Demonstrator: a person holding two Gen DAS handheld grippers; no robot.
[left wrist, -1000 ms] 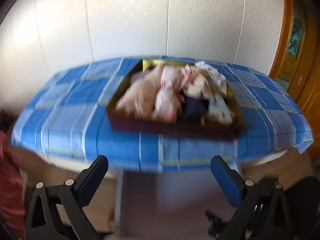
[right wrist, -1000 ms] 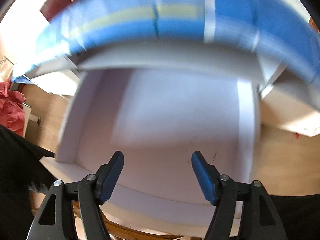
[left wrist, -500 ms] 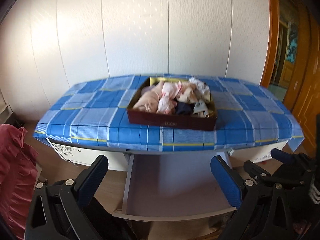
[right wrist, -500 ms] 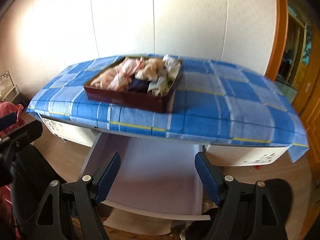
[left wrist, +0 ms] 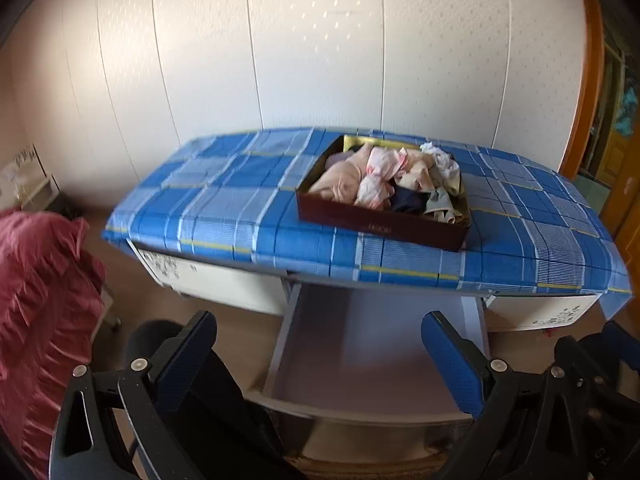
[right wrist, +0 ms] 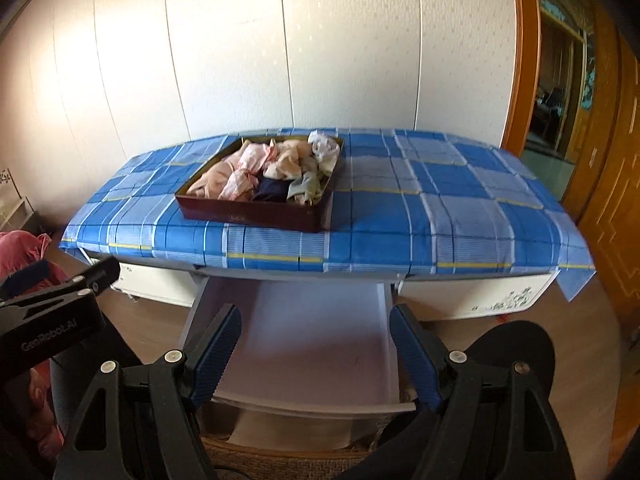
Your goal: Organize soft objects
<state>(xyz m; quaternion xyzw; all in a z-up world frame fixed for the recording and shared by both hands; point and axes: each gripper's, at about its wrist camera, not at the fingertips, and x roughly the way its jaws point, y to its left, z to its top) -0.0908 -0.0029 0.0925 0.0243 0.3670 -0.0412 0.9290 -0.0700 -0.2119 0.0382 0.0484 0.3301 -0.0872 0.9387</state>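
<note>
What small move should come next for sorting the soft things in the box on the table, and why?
Probably bring the right gripper forward and up toward the dark red box to pick one garment, perhaps the navy one. Both grippers are open and hold nothing, the clothes lie in a jumble in the box, and the drawer below the table is pulled out.
</note>
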